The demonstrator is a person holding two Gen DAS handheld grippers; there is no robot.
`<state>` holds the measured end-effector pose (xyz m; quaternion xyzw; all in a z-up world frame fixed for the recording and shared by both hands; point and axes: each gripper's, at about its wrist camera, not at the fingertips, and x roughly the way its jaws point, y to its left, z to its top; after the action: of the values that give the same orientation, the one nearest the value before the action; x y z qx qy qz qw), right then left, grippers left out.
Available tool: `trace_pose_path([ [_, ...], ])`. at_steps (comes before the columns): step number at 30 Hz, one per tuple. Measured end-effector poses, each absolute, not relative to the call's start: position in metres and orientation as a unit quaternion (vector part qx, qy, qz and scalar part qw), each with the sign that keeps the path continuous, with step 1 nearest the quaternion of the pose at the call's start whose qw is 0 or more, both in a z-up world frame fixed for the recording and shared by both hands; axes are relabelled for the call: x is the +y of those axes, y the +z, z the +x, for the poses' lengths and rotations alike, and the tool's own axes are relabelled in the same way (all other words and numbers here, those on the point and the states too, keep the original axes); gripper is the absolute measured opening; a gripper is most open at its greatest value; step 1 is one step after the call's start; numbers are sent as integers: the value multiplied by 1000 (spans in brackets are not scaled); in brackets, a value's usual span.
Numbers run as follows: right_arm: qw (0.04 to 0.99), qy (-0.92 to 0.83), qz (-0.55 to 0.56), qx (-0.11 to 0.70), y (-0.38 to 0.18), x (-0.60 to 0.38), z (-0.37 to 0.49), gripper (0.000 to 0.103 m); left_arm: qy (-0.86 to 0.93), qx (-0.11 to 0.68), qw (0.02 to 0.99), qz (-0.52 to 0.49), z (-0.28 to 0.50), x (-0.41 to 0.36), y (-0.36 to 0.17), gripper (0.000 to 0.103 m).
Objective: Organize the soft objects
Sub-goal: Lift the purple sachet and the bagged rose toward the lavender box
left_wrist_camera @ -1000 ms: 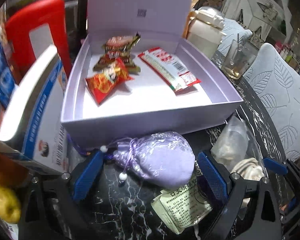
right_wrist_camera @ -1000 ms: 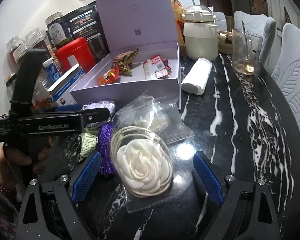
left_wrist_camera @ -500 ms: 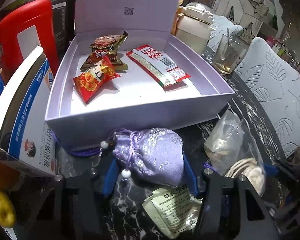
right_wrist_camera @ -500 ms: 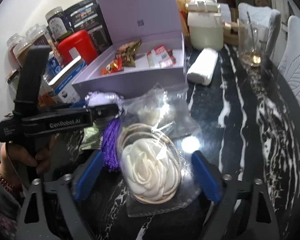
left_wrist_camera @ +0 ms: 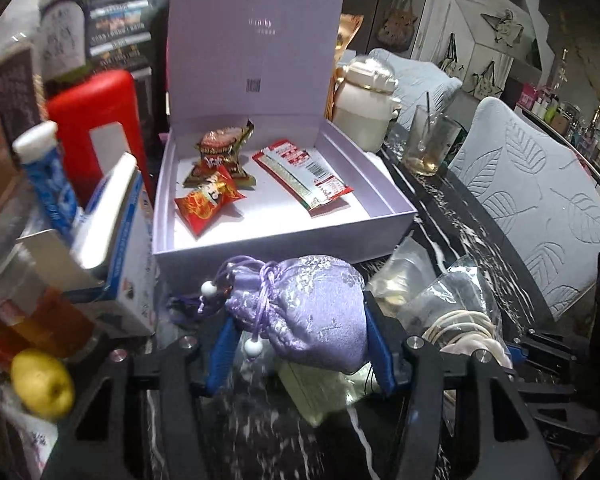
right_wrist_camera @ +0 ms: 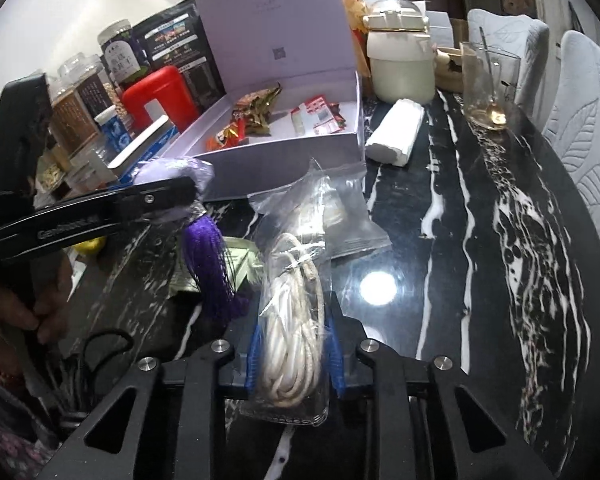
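Both grippers clamped: left gripper (left_wrist_camera: 298,344) squeezing purple pouch (left_wrist_camera: 312,312); right gripper (right_wrist_camera: 294,354) pinching bagged white coil (right_wrist_camera: 292,344).

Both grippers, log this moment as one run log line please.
left gripper: shut on purple pouch, lifted | right gripper: shut on bagged white flower | lavender box: open, snacks inside
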<state>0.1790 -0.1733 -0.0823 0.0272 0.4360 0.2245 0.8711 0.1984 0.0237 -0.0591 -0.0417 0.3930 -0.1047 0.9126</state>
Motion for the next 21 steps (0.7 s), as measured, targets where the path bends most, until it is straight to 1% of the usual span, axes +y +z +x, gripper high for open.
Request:
trace_pose_path([
  [7, 873, 221, 48, 431, -75, -181, 153, 26, -104, 390, 914, -48, 169, 26, -52, 56],
  [21, 884, 228, 55, 404, -59, -178, 95, 26, -100, 374, 920, -55, 95, 31, -44, 56],
])
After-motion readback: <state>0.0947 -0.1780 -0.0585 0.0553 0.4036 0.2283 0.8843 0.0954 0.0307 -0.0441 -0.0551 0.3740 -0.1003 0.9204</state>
